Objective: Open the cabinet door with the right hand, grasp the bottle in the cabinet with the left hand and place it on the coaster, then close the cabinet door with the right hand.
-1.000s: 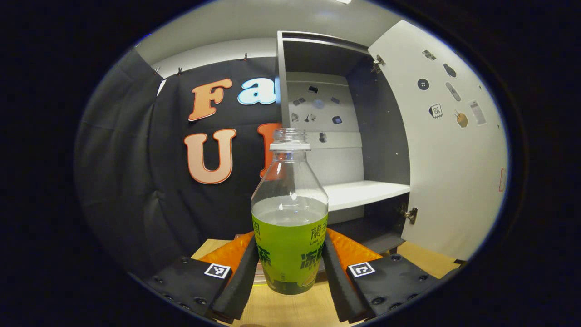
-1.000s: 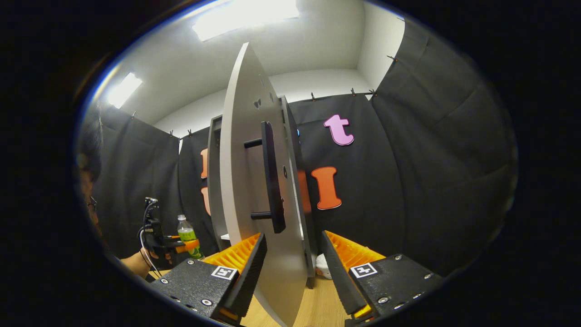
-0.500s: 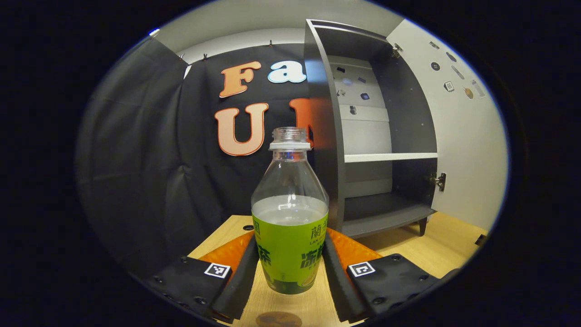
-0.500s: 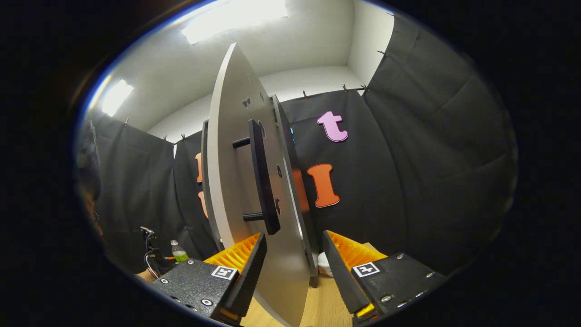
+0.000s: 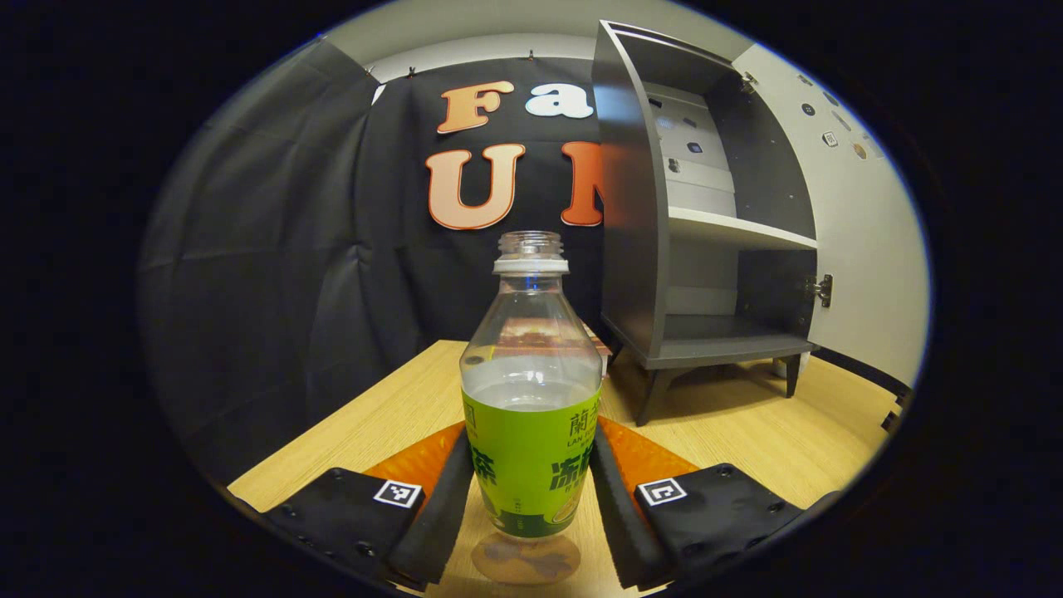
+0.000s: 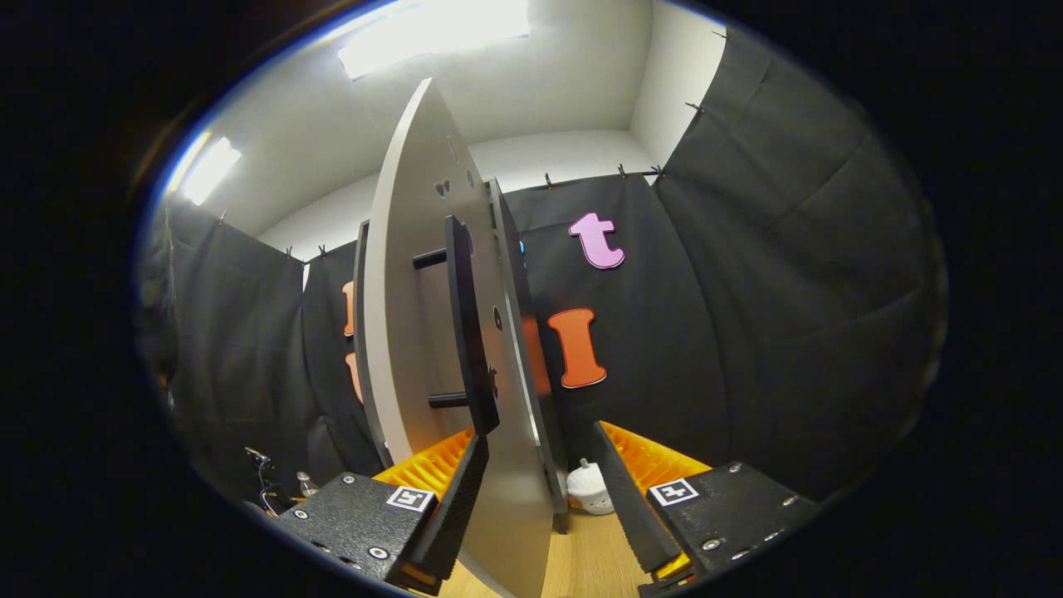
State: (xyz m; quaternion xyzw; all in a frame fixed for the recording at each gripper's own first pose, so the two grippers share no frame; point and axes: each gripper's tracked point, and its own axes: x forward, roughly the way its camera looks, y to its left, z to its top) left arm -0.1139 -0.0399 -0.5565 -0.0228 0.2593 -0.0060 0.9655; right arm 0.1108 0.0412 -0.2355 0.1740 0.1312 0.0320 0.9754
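The left gripper view sat low over the desk (image 5: 374, 423) and looked level along its tongs (image 5: 531, 498) at the open cabinet (image 5: 631, 208), which stood near. The right gripper view sat very close to the door (image 6: 415, 332), edge-on, and looked up. Both views showed the cabinet and door.

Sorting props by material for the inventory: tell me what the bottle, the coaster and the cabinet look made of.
Bottle: clear, glossy plastic by the look, see-through above a green wrap label. Coaster: a thin brown disc with a mottled, matte face, possibly cork or wood; hard to tell. Cabinet: flat grey boards with a smooth matte finish, likely laminated board, with small metal hinges.
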